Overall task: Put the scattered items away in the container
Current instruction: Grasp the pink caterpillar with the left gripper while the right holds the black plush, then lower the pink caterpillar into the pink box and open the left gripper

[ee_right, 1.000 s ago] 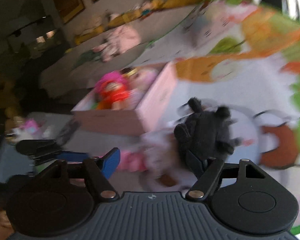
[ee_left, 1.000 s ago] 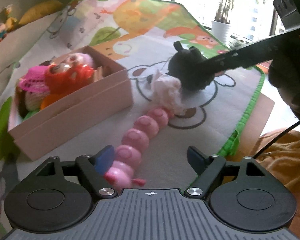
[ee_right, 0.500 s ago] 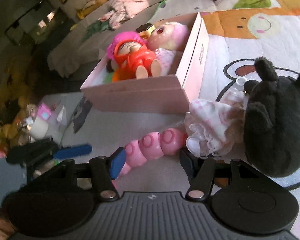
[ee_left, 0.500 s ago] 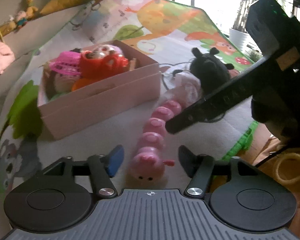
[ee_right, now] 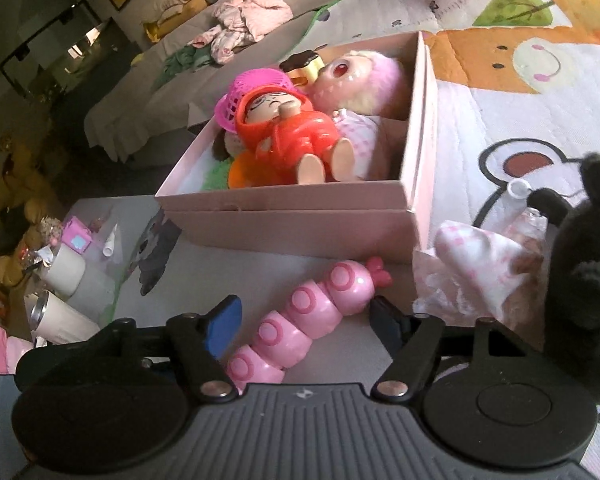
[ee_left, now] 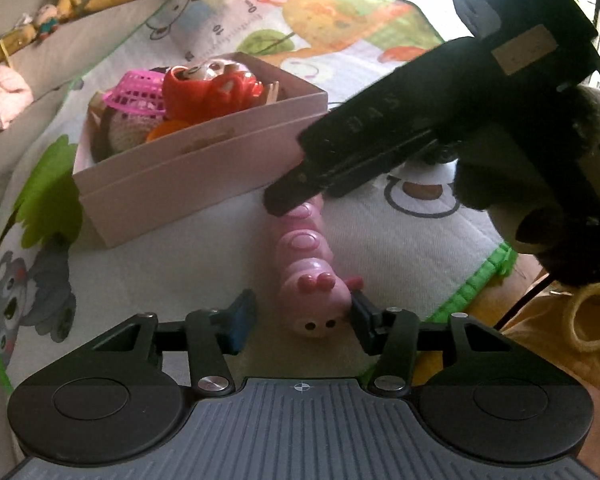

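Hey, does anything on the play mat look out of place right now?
Yes. Three toys lie outside the pink box: the pink caterpillar and the pink-checked doll beside it, and the black plush next to the doll. The box is already heaped.

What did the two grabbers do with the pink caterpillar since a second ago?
The left gripper slid around the pink caterpillar's head and is closing, one finger touching it. The right gripper swung from the black plush to the tail end and is opening. The caterpillar, the pink box and its toys stayed put.
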`<state>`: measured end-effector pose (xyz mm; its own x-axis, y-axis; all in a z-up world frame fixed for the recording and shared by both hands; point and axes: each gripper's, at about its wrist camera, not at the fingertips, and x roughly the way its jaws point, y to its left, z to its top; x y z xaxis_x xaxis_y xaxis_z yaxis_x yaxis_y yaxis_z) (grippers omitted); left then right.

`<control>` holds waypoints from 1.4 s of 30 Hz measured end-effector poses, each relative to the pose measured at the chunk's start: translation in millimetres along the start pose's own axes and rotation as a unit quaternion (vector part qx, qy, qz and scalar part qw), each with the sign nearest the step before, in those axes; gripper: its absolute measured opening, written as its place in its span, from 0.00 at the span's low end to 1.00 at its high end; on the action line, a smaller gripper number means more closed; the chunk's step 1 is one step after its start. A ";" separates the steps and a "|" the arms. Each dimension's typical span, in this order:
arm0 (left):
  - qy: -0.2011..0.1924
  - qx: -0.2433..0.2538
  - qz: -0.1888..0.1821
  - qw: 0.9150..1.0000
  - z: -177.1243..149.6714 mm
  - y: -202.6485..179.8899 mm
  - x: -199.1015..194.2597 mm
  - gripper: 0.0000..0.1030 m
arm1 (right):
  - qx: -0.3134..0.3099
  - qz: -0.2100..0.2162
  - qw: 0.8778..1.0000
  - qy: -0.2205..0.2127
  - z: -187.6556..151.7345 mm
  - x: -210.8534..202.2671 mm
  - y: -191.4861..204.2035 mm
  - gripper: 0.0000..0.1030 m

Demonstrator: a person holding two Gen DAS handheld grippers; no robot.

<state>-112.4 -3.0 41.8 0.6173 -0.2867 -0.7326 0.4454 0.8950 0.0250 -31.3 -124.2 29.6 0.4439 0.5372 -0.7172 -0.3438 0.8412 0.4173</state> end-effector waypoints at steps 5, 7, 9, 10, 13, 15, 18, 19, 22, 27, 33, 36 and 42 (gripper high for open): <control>-0.005 0.000 0.001 1.000 -1.3 -3.3 0.4 0.54 | -0.072 -0.044 0.996 -0.013 -10.0 6.1 21.4 0.67; -0.006 0.000 0.001 1.000 -2.2 -4.2 -0.2 0.54 | -0.100 -0.054 0.993 -0.020 -15.6 6.1 27.1 0.66; -0.007 0.001 0.001 1.000 -3.4 -4.9 -1.3 0.54 | -0.108 -0.049 0.993 -0.020 -17.9 5.0 29.6 0.63; -0.008 0.001 0.001 1.000 -4.2 -5.8 -2.4 0.53 | -0.109 -0.047 0.993 -0.020 -18.9 3.8 29.5 0.62; -0.009 0.003 -0.004 1.000 -5.4 -9.1 -6.1 0.42 | -0.113 -0.044 0.993 -0.018 -21.9 -0.1 32.2 0.57; -0.012 0.005 -0.004 1.000 -6.0 -11.6 -8.8 0.41 | -0.116 -0.027 0.993 -0.012 -23.8 -3.8 35.4 0.44; -0.019 0.007 -0.006 1.000 -7.7 -13.1 -12.9 0.41 | -0.130 -0.029 0.991 -0.020 -25.4 -11.2 40.2 0.43; -0.023 0.007 -0.005 1.000 -7.7 -13.4 -14.4 0.41 | -0.128 -0.028 0.991 -0.021 -23.7 -13.1 40.9 0.43; -0.037 0.009 -0.002 0.999 -6.4 -15.5 -21.6 0.41 | -0.126 -0.024 0.991 -0.032 -20.8 -24.0 43.9 0.42; -0.072 0.018 0.011 0.997 -1.3 -17.8 -38.9 0.41 | -0.138 -0.015 0.988 -0.070 -10.0 -50.4 56.6 0.41; -0.143 0.031 0.029 0.989 19.2 -10.0 -65.8 0.41 | -0.168 0.003 0.976 -0.136 34.6 -84.8 74.7 0.36; -0.179 0.032 0.055 0.982 36.2 1.4 -72.1 0.41 | -0.185 0.008 0.970 -0.155 68.9 -83.0 88.4 0.33; -0.211 0.028 0.099 0.972 69.9 49.0 -48.3 0.41 | -0.200 -0.018 0.969 -0.145 124.5 -21.3 99.8 0.30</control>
<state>-75.1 30.8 125.9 0.9005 -0.2359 -0.3652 0.3179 0.9303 0.1830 28.0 -44.0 156.0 0.6552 0.5516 -0.5162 -0.5917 0.7995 0.1033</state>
